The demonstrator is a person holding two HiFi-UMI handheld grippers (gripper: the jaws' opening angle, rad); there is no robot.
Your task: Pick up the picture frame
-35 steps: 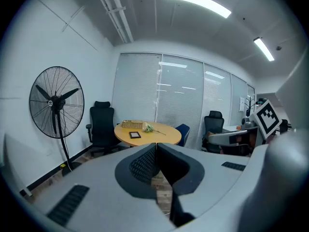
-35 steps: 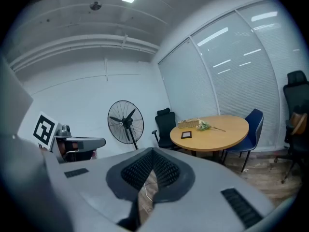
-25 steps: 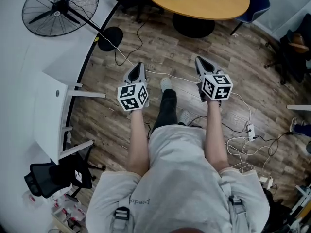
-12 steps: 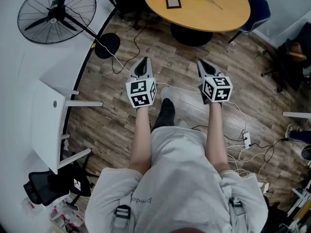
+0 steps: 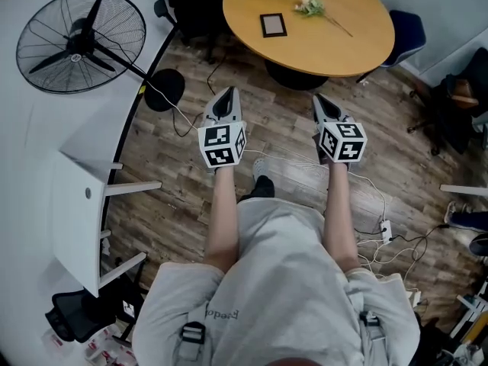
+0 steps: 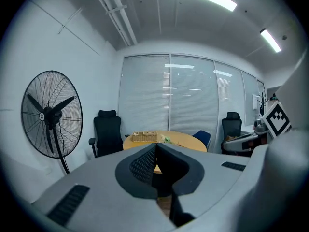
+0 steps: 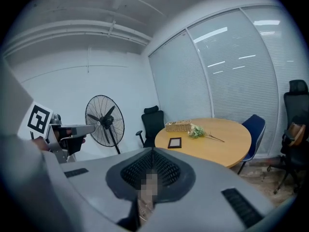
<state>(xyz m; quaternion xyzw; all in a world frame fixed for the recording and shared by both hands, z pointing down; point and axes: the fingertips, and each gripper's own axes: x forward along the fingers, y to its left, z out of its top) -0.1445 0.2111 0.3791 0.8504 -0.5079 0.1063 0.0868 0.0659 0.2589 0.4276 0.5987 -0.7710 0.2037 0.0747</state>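
Our right gripper has its jaws pressed together, with nothing between them. Beyond it we see a round light-wood table. A small dark rectangular picture frame lies near its left edge, a woven wicker basket sits farther back, and a white flower sprig lies to the frame's right. A black pedestal fan stands at the left, with our left gripper nearer at the left edge.

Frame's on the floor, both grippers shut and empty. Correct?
Not the floor: the frame lies on the round table, as the head view shows. The rest holds: the left gripper and the right gripper are shut and empty.
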